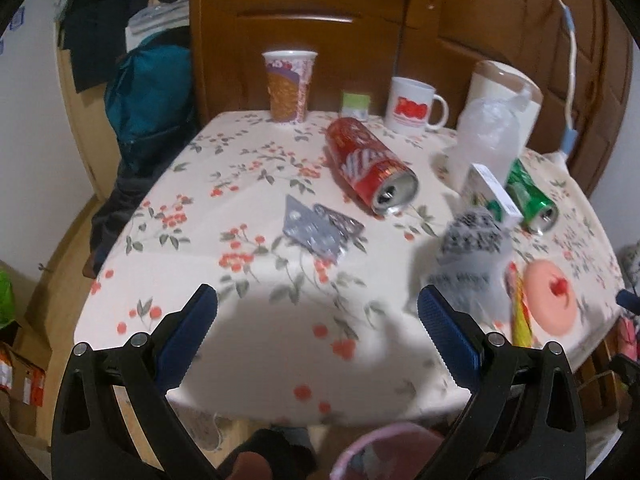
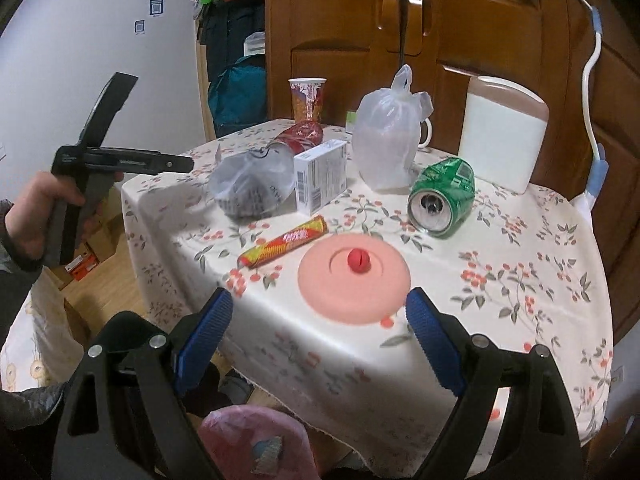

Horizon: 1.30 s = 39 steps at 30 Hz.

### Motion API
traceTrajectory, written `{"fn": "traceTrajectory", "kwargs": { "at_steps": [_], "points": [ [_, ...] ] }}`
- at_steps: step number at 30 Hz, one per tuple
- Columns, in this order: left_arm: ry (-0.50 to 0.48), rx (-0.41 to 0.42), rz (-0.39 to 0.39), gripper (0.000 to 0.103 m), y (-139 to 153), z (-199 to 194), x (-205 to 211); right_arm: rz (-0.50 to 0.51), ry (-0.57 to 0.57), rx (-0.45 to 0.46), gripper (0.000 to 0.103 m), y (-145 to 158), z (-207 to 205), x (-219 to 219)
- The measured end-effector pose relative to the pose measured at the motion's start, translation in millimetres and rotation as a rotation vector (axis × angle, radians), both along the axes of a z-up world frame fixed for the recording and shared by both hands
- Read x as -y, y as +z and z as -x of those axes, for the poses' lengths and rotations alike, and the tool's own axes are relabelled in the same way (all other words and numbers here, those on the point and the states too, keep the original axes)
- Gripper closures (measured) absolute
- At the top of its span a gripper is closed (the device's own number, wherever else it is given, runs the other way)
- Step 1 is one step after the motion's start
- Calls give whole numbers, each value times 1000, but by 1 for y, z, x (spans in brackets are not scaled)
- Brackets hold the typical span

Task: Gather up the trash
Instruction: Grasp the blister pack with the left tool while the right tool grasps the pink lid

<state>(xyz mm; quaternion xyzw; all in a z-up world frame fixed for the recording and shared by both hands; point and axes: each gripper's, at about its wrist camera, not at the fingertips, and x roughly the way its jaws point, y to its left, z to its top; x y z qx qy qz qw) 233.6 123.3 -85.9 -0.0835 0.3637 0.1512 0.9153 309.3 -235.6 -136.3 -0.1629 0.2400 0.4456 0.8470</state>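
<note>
The litter is all spread over the flowered table (image 2: 520,300), none of it collected yet. The snack wrapper (image 2: 282,247) looks to me the likeliest first pick for the right tongs (image 2: 318,340): it lies ahead of them and a little to their left, its long axis slanting from near-left to far-right, so the jaws would have to turn to close across its narrow width. The pink lid (image 2: 354,280) with its red knob sits straight ahead of the right tongs, just beyond their tips, with the wrapper just beside it. Farther out lies the crushed green can (image 2: 442,196) on its side, mouth toward the tongs, ahead and to the right. The white carton (image 2: 320,176), the crumpled printed bag (image 2: 252,184) and the tied clear bag (image 2: 390,148) stand beyond that. For the left tongs (image 1: 318,340), the foil blister packs (image 1: 320,232) lie flat almost dead ahead, and the red can (image 1: 370,166) lies past them, its long axis running away and its mouth facing back toward the right. Both pairs of tongs stand wide apart and hold nothing, hovering off the table's near edge. A pink bin (image 2: 256,444) sits below them, which I judge to be where the trash goes.
</note>
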Motion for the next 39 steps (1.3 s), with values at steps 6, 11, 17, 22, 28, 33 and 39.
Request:
{"fn": "traceTrajectory", "kwargs": {
  "at_steps": [6,11,17,22,28,33,39],
  "points": [
    [19,-12,20,6,-5,-24,-9,12,-1,12,16,0,-10,-12],
    [27,-24,40,10,-10,-39,-14,17,-8,14,16,-1,-21,-20],
    [33,-53,85,17,-20,-56,-22,20,-11,6,16,-2,-33,-28],
    [14,-65,109,33,-28,-64,-24,38,-7,-8,20,-5,-43,-36],
    [13,-63,120,59,-30,-70,-27,50,-7,-26,28,-10,-53,-41],
    [-9,-67,161,89,-33,-72,-31,70,0,-32,37,-14,-57,-44],
    [-34,-42,227,96,-37,-70,-36,92,4,-61,59,-19,-66,-49]
  ]
}}
